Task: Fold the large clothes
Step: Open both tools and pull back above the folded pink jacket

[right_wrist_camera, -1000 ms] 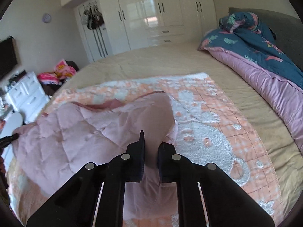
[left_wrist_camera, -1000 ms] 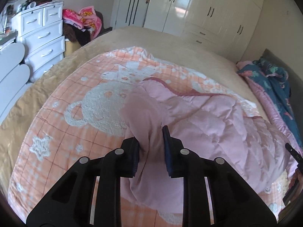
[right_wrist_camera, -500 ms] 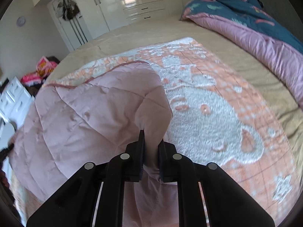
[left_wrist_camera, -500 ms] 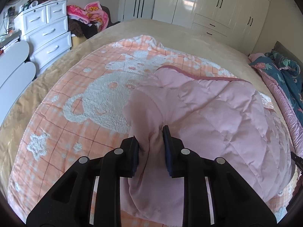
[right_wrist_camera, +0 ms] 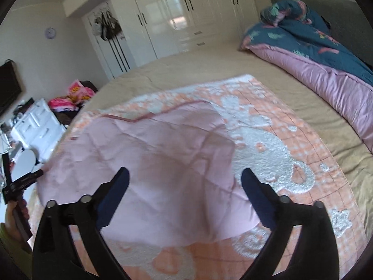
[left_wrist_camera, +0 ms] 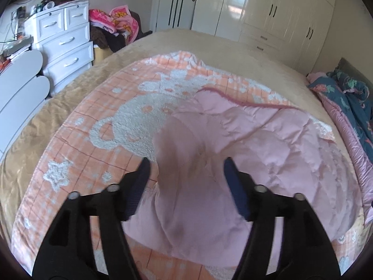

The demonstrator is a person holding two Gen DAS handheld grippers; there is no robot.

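Note:
A pink quilted padded garment [left_wrist_camera: 251, 144] [right_wrist_camera: 149, 154] lies folded on an orange-and-white bear blanket [left_wrist_camera: 130, 116] [right_wrist_camera: 275, 144] spread over the bed. My left gripper [left_wrist_camera: 185, 163] hovers over the garment's near left corner, its jaws opening and its pads clear of the cloth. My right gripper [right_wrist_camera: 184, 172] hangs above the garment's near right part, its jaws also opening wide, nothing pressed between them. The fabric sits loose below both pairs of fingers. At the left edge of the right wrist view, part of the left gripper [right_wrist_camera: 21, 183] and a hand show.
A tan bedspread [left_wrist_camera: 209, 44] covers the bed. A blue and pink duvet [right_wrist_camera: 326, 53] is bunched along the right side by the headboard. White drawers [left_wrist_camera: 63, 39], a pile of clothes [left_wrist_camera: 112, 23] and white wardrobes [right_wrist_camera: 177, 16] stand beyond the bed.
Both grippers were shut on folds of the pink garment and have let go, jaws now apart. The garment has dropped flat onto the blanket. The right gripper has pulled back and up.

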